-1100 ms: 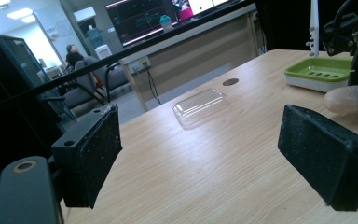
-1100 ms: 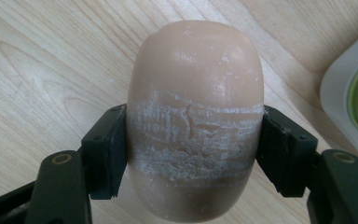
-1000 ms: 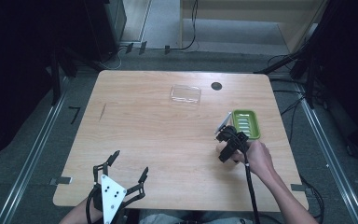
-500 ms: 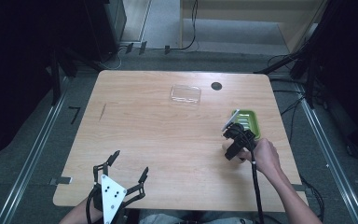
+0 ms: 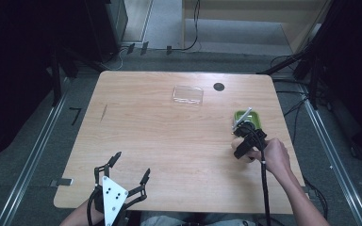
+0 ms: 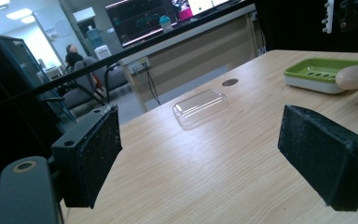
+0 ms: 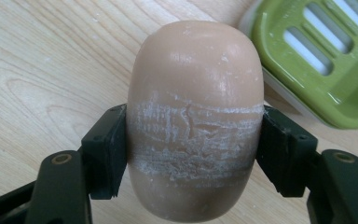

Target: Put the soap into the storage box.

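My right tongs (image 7: 193, 154) are clamped on the soap (image 7: 196, 116), pads pressing its two sides across the waist, held above the table (image 5: 169, 132) just short of the green dish (image 7: 321, 60), which sits at the upper right of the right gripper view. The soap's long axis runs straight away from me along the jaws, rounded nose toward the top of the frame, so it lies crosswise to my grip. The band where I squeeze looks chalky and scuffed; I judge a smooth oval bar could squirt forward or twist out if I tighten or tilt, and it may land on the dish rim instead of in the well. My left tongs (image 5: 122, 181) are spread wide, empty, at the lower left of the high view, with a clear lid (image 6: 200, 106) far ahead
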A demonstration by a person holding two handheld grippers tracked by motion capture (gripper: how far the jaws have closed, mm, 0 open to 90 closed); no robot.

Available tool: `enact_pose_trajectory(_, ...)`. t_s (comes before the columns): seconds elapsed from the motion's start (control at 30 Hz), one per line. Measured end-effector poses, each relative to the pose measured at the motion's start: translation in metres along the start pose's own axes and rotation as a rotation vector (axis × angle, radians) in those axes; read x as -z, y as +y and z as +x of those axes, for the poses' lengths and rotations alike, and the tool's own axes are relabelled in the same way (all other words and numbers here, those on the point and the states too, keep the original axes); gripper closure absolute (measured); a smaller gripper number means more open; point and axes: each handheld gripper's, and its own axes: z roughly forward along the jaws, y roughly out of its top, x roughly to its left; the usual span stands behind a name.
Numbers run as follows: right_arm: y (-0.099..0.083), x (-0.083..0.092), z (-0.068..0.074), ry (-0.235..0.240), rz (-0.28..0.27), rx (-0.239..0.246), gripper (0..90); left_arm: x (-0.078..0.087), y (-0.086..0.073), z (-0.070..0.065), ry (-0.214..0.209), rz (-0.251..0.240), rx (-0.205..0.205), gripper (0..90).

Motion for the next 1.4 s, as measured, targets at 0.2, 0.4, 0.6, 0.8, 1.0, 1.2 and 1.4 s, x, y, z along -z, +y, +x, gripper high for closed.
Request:
enact_pose_trajectory(0.2,-0.003,0.004,-0.008,-0.004,-0.004,-0.021,33.0,0.000,0.000,0.000,0.000,0.001,-0.003,13.8)
enact_pose_trajectory(0.4,-0.005,0.006,-0.015,-0.011,-0.008,-0.041,33.0,0.000,0.000,0.000,-0.001,0.003,-0.004,13.8)
enact_pose_trajectory(0.6,-0.006,0.009,-0.020,-0.014,-0.014,-0.052,33.0,0.000,0.000,0.000,-0.001,0.003,-0.003,13.8)
enact_pose_trajectory(0.8,-0.007,0.011,-0.025,-0.016,-0.022,-0.056,33.0,0.000,0.000,0.000,-0.001,0.004,-0.003,13.8)
enact_pose_trajectory(1.0,-0.006,0.014,-0.030,-0.017,-0.027,-0.076,33.0,0.000,0.000,0.000,0.000,0.004,-0.003,13.8)
enact_pose_trajectory(1.2,-0.006,0.018,-0.037,-0.016,-0.034,-0.097,33.0,0.000,0.000,0.000,0.000,0.003,-0.004,13.8)
enact_pose_trajectory(1.4,-0.003,0.020,-0.045,-0.011,-0.036,-0.123,33.0,0.000,0.000,0.001,0.001,0.001,-0.001,13.8)
